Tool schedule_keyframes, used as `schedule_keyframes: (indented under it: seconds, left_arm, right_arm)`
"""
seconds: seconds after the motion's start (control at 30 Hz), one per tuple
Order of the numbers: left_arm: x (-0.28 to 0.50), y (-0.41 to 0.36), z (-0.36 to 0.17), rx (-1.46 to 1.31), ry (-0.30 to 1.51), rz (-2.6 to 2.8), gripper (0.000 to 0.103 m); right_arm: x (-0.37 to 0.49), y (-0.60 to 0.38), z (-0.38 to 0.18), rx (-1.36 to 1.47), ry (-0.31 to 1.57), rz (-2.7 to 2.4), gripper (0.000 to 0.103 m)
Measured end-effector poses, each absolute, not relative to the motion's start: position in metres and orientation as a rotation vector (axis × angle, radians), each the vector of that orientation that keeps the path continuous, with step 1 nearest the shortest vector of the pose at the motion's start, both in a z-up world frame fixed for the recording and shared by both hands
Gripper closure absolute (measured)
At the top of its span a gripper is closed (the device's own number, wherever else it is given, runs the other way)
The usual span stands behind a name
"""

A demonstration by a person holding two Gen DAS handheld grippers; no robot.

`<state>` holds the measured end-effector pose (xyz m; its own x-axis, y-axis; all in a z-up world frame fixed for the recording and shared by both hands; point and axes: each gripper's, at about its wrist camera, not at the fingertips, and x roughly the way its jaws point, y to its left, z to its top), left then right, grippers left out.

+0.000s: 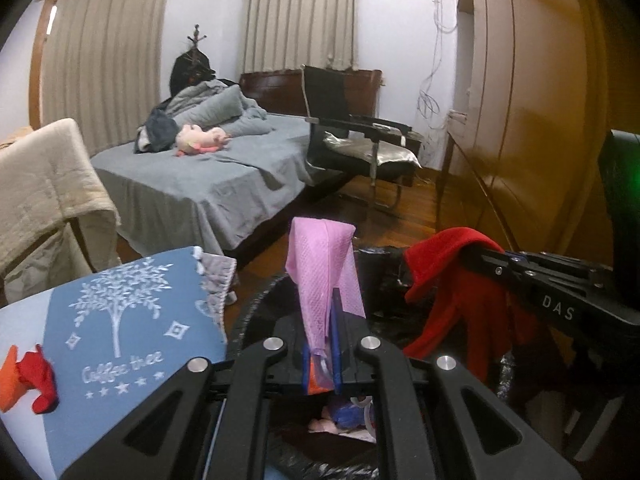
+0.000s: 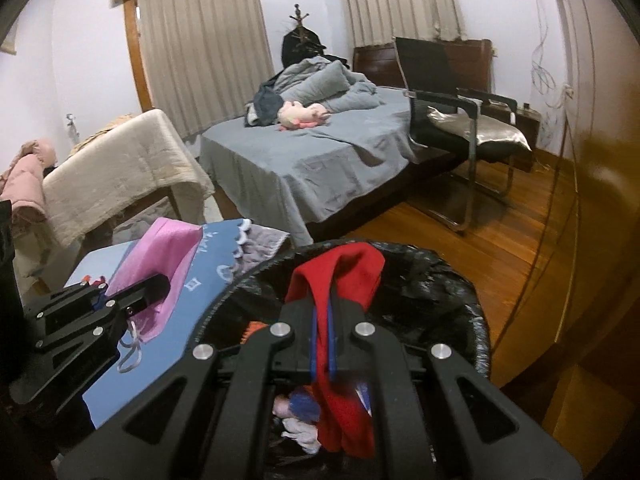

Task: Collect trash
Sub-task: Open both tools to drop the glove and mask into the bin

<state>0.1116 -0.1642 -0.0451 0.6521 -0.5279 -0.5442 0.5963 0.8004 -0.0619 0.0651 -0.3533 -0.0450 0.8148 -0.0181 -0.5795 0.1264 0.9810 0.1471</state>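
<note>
The left gripper (image 1: 320, 360) clamps a pink cloth (image 1: 320, 272) standing upright. The right gripper (image 2: 323, 344) clamps a red cloth (image 2: 340, 280) hanging lengthwise down. The blue tabletop (image 1: 132, 320) cover reads "Coffee tree".

We see a blue-clothed table (image 1: 132, 320) with a red scrap (image 1: 38, 384) lying near its left edge.

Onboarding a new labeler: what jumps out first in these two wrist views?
The cloths: the left gripper is shut on a pink mesh cloth, the right gripper on a red cloth, both over a black-lined trash bin. Behind, a grey bed with a pink plush toy.
</note>
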Motion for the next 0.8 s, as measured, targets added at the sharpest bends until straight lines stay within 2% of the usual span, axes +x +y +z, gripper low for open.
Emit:
schedule_keyframes:
  seconds: [0.23, 0.27, 0.33, 0.37, 0.4, 0.43, 0.47, 0.5, 0.63, 0.77, 0.8]
  left_arm:
    - [0.124, -0.187, -0.064, 0.129, 0.619, -0.685, 0.095]
    - [0.126, -0.189, -0.066, 0.128, 0.629, -0.696, 0.095]
    - [0.131, -0.195, -0.071, 0.125, 0.657, -0.715, 0.089]
    - [0.132, -0.196, -0.074, 0.118, 0.671, -0.723, 0.075]
    - [0.133, -0.196, -0.074, 0.111, 0.68, -0.726, 0.06]
    - [0.134, -0.194, -0.076, 0.103, 0.682, -0.725, 0.055]
    - [0.132, -0.194, -0.075, 0.101, 0.678, -0.723, 0.05]
    - [0.132, -0.192, -0.076, 0.104, 0.676, -0.719, 0.047]
    - [0.134, -0.181, -0.074, 0.085, 0.677, -0.687, 0.037]
    - [0.136, -0.156, -0.07, 0.066, 0.652, -0.621, 0.025]
    - [0.138, -0.15, -0.069, 0.064, 0.646, -0.607, 0.021]
  right_arm:
    - [0.068, -0.375, -0.061, 0.205, 0.644, -0.123, 0.1]
    - [0.069, -0.378, -0.064, 0.207, 0.65, -0.128, 0.096]
    - [0.071, -0.38, -0.069, 0.201, 0.666, -0.147, 0.095]
    - [0.071, -0.381, -0.07, 0.199, 0.675, -0.153, 0.093]
    - [0.072, -0.382, -0.074, 0.196, 0.687, -0.164, 0.087]
    - [0.073, -0.383, -0.076, 0.193, 0.694, -0.173, 0.082]
    - [0.072, -0.383, -0.078, 0.189, 0.698, -0.182, 0.07]
    - [0.07, -0.384, -0.08, 0.182, 0.698, -0.192, 0.061]
    - [0.066, -0.382, -0.083, 0.169, 0.688, -0.215, 0.04]
    - [0.062, -0.376, -0.079, 0.155, 0.652, -0.228, 0.011]
    - [0.061, -0.373, -0.077, 0.149, 0.639, -0.23, 0.01]
